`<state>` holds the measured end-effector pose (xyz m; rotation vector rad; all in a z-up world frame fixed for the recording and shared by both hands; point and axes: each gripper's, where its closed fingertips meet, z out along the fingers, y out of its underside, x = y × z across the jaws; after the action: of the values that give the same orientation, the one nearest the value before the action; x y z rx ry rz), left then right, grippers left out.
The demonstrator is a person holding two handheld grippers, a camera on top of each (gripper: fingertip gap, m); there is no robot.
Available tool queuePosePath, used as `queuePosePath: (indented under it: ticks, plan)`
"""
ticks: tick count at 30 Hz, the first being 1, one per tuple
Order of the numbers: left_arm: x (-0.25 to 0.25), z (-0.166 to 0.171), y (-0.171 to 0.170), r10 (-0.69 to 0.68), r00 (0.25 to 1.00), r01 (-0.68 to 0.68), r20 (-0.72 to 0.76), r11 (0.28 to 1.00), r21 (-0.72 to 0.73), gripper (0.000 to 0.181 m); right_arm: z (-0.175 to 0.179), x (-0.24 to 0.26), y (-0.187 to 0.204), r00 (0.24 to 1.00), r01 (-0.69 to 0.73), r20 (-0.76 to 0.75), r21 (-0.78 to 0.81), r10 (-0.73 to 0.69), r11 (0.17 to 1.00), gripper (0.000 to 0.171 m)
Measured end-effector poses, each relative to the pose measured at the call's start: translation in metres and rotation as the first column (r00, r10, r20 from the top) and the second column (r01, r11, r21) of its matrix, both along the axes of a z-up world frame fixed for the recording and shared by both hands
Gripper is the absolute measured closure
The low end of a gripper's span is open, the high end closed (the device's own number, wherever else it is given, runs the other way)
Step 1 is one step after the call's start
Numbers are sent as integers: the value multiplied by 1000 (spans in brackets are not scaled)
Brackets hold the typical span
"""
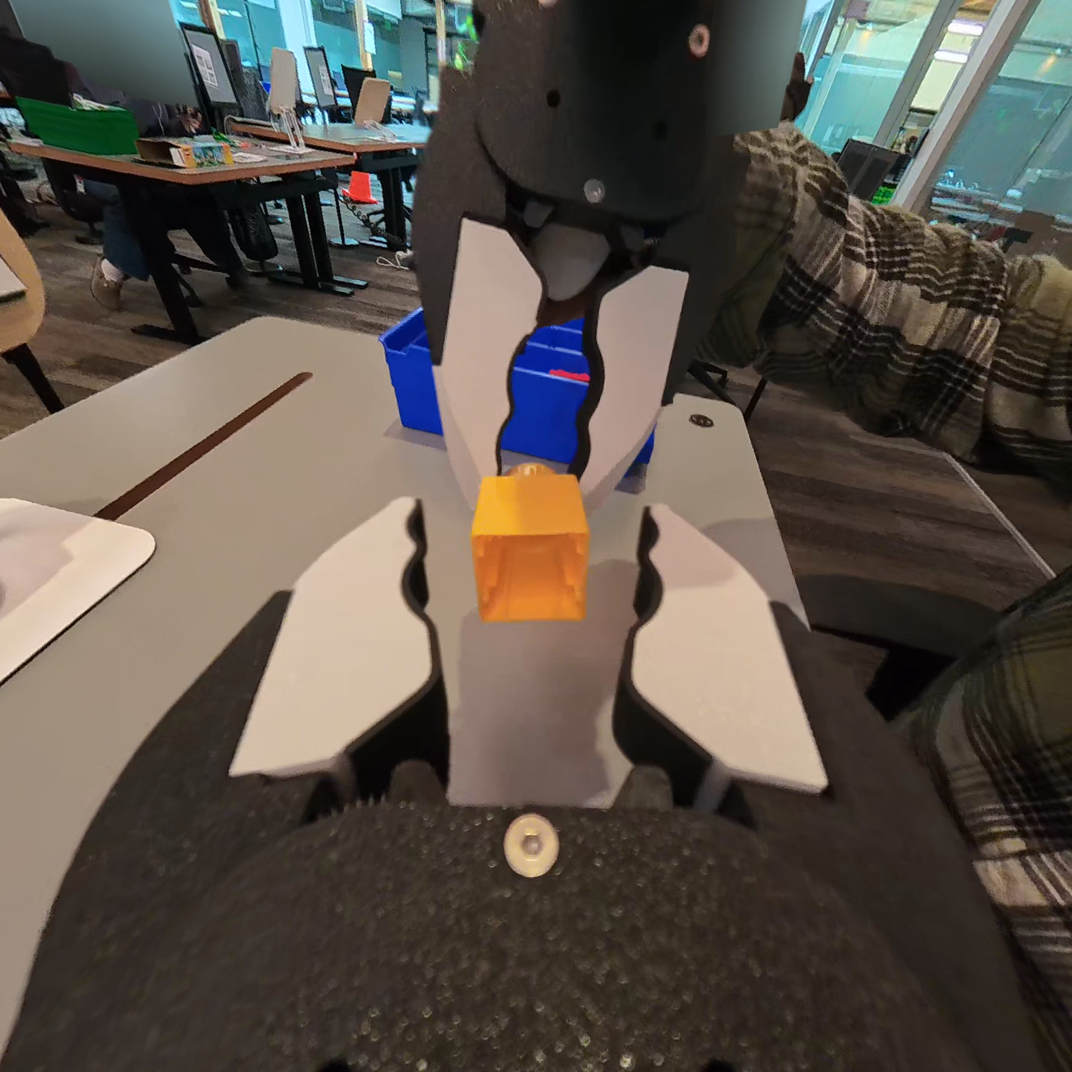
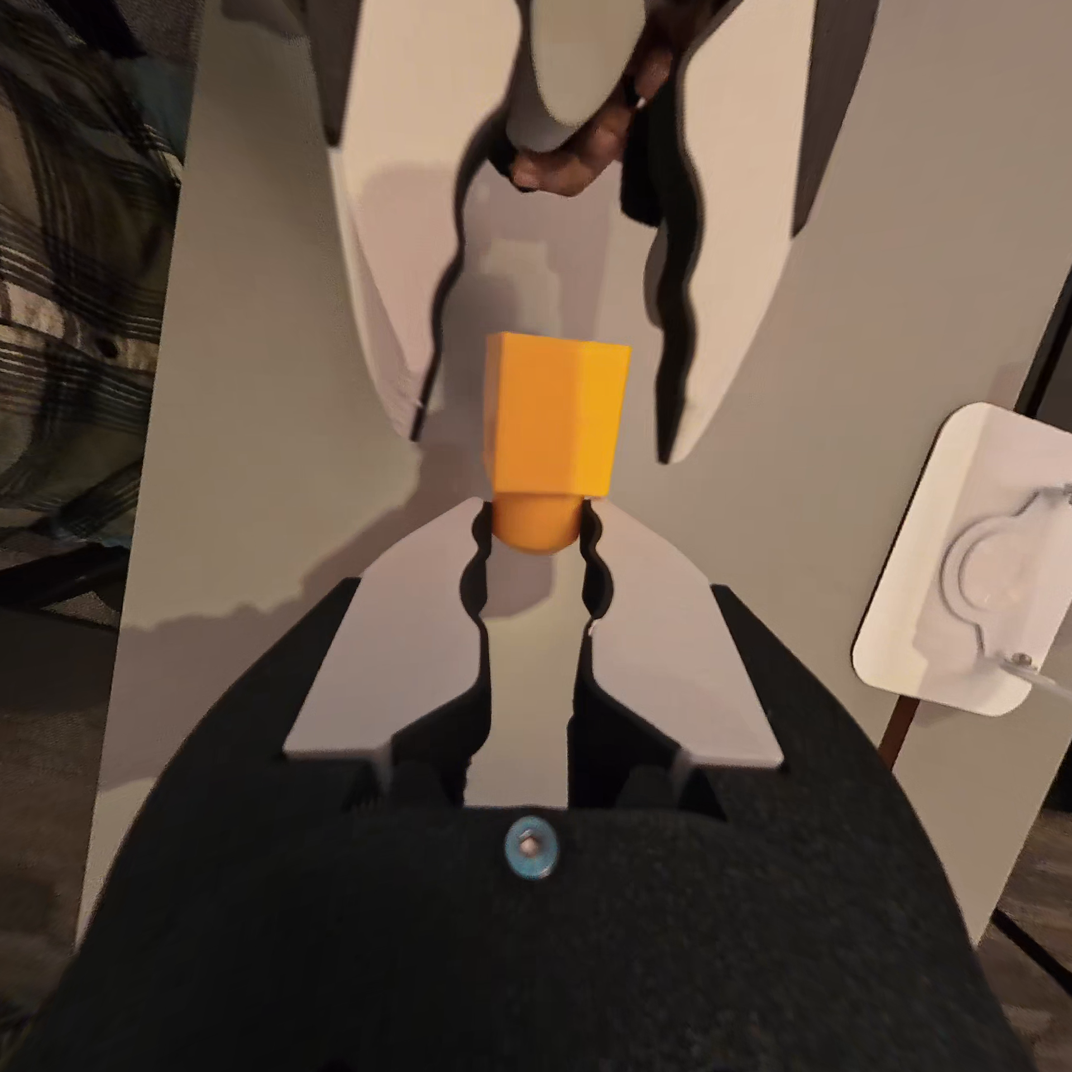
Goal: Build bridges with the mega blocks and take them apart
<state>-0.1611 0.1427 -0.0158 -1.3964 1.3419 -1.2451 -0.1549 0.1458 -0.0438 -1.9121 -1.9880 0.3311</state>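
One orange mega block [image 1: 531, 551] hangs above the grey table [image 1: 261, 464], its hollow underside facing the left wrist camera. My right gripper [image 2: 533, 513] is shut on the block's round stud [image 2: 536, 525] and also shows from the far side in the left wrist view [image 1: 536, 470]. My left gripper [image 1: 532, 513] is open, with its fingertips on either side of the block body [image 2: 557, 417] and a gap on both sides. It also shows in the right wrist view [image 2: 539, 441], open and facing my right gripper.
A blue bin [image 1: 545, 406] with something red inside stands behind the block, near the table's far edge. A white pad [image 1: 58, 568] lies at the left, and also shows in the right wrist view [image 2: 957, 557]. A plaid sleeve [image 1: 899, 325] reaches in from the right.
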Motion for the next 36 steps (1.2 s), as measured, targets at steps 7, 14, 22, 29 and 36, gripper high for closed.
queuePosePath:
  ticks: [7, 14, 22, 29, 36]
  plan:
    - [-16, -9, 3, 32, 999, -32, -33, 999, -15, 145, 1, -18, 5, 997, -18, -77, 2, 18, 1000, 143]
    - [-115, 16, 46, 340, 939, -338, -41, 940, 49, 145, 10, 10, 15, 910, 327, -288, 49, -300, 944, 92]
    - [-375, 8, 140, 820, 521, -821, -239, 557, 122, 145, -6, 49, -29, 669, 576, -521, -89, -530, 813, 80]
    - [-466, -53, 183, 825, 415, -905, -382, 419, -77, 144, -26, 76, -61, 640, 641, -483, -92, -597, 762, 80]
    - [-473, -46, 188, 868, 364, -926, -339, 376, -31, 107, -13, 143, -90, 593, 725, -450, -63, -668, 686, 81]
